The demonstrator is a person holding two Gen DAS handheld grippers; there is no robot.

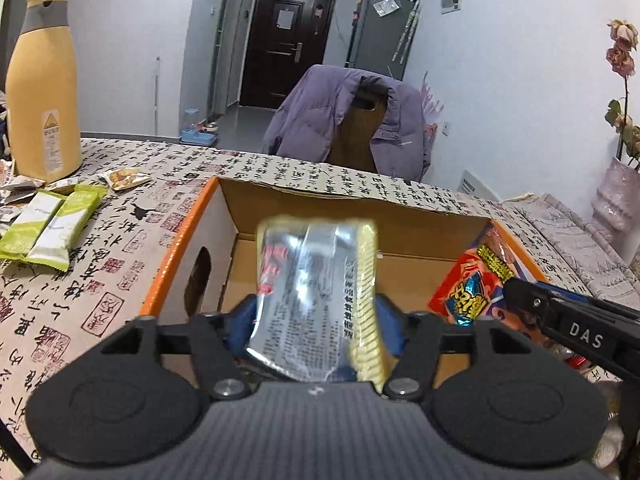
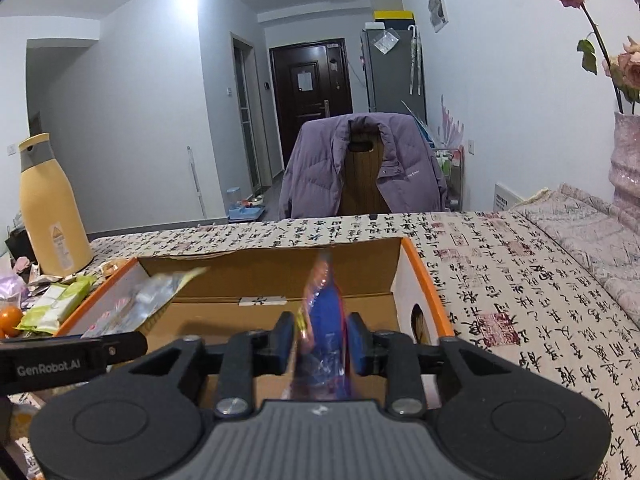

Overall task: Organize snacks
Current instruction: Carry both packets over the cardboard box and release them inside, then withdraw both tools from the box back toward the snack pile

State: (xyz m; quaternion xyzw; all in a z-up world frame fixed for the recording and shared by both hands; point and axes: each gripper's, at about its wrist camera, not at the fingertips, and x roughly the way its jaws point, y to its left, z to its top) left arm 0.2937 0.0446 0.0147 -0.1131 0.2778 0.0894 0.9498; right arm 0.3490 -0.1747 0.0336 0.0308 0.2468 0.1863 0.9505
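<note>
A silver foil snack packet with a yellow edge (image 1: 316, 304) is seen upright between the parted left gripper (image 1: 316, 320), directly above the open orange-rimmed cardboard box (image 1: 180, 236). A red-and-blue snack packet (image 2: 324, 320) stands unclamped between the slightly parted right gripper (image 2: 322, 344), likewise over the box.

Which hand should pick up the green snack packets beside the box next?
Left, probably. The green packets lie outside the box on the left gripper's side; the right gripper sits over the box's other end and would have to cross it.

Right claw (image 2: 322, 344) open, red-blue packet (image 2: 322, 320) over box (image 2: 416, 276)
</note>
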